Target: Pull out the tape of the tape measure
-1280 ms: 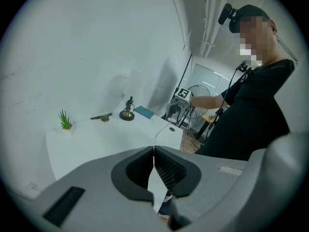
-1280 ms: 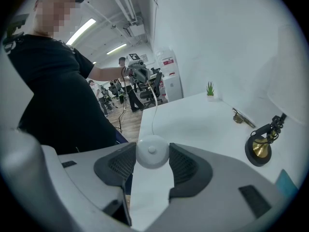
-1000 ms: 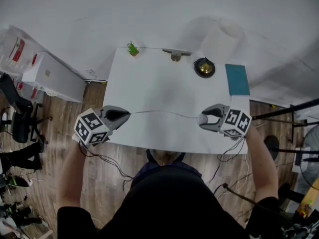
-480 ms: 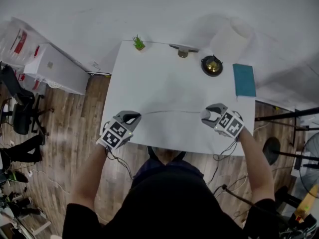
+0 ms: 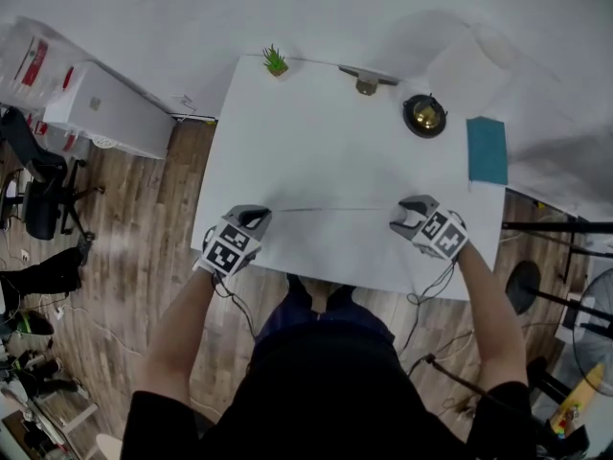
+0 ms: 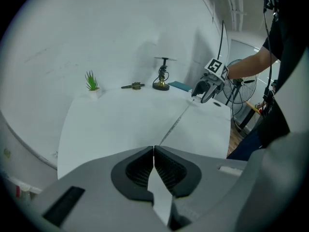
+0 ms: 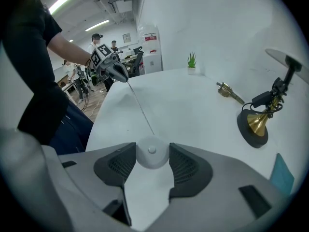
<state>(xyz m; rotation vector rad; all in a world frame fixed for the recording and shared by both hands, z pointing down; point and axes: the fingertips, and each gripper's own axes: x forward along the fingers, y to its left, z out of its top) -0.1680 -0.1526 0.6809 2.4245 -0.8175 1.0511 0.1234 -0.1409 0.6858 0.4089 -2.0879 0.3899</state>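
Right gripper view alone shows right tongs (image 7: 152, 149) clasping tape measure (image 7: 152, 157).

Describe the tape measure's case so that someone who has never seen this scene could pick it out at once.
At the white table, look to the near edge at the person's right. There the right gripper clamps a small round white case. It alone has a thin tape running from it to the left gripper.
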